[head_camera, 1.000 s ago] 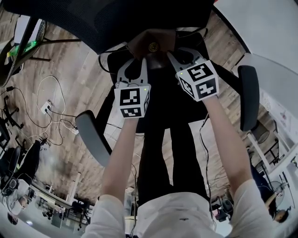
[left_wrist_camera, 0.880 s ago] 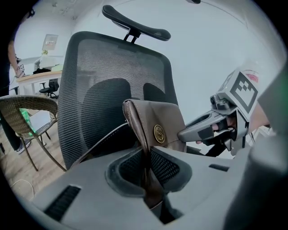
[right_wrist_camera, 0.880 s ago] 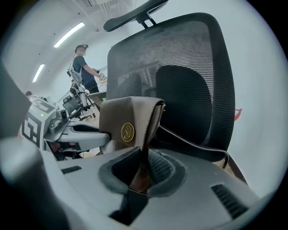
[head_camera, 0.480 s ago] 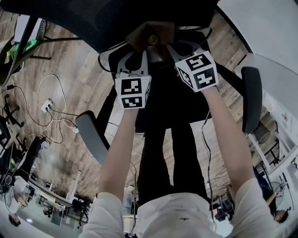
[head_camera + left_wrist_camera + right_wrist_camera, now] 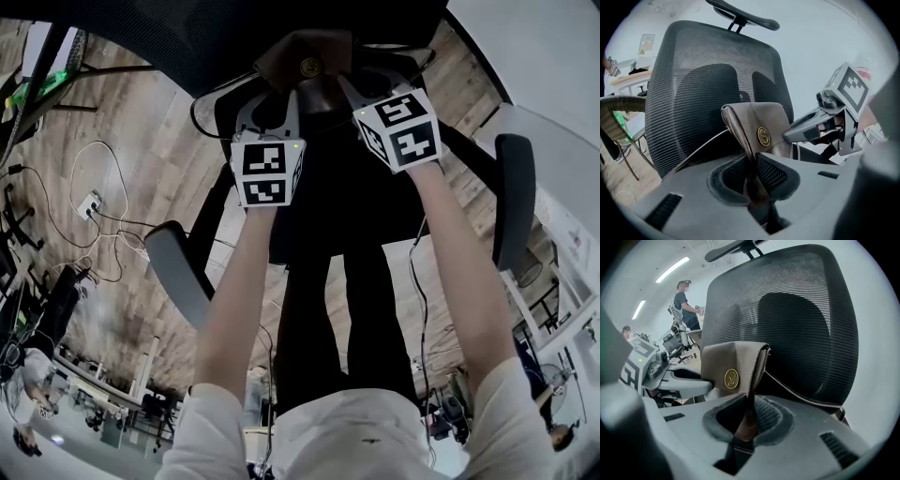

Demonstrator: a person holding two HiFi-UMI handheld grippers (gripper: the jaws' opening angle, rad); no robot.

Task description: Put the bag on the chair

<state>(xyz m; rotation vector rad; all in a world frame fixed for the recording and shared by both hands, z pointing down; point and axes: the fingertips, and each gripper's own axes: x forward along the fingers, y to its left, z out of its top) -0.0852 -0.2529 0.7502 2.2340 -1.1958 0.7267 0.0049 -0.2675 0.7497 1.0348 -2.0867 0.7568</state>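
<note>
Left gripper (image 5: pixel 753 174) and right gripper (image 5: pixel 747 422) each clamp the brown leather bag (image 5: pixel 761 126) just before the office chair's mesh backrest (image 5: pixel 693 70); releasing unevenly could tumble it off that chair.

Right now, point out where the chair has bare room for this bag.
The seat looks bare between the left armrest and right armrest, in front of the backrest. Crowded: above it, where the left hand-held gripper and right hand-held gripper pinch the bag.
</note>
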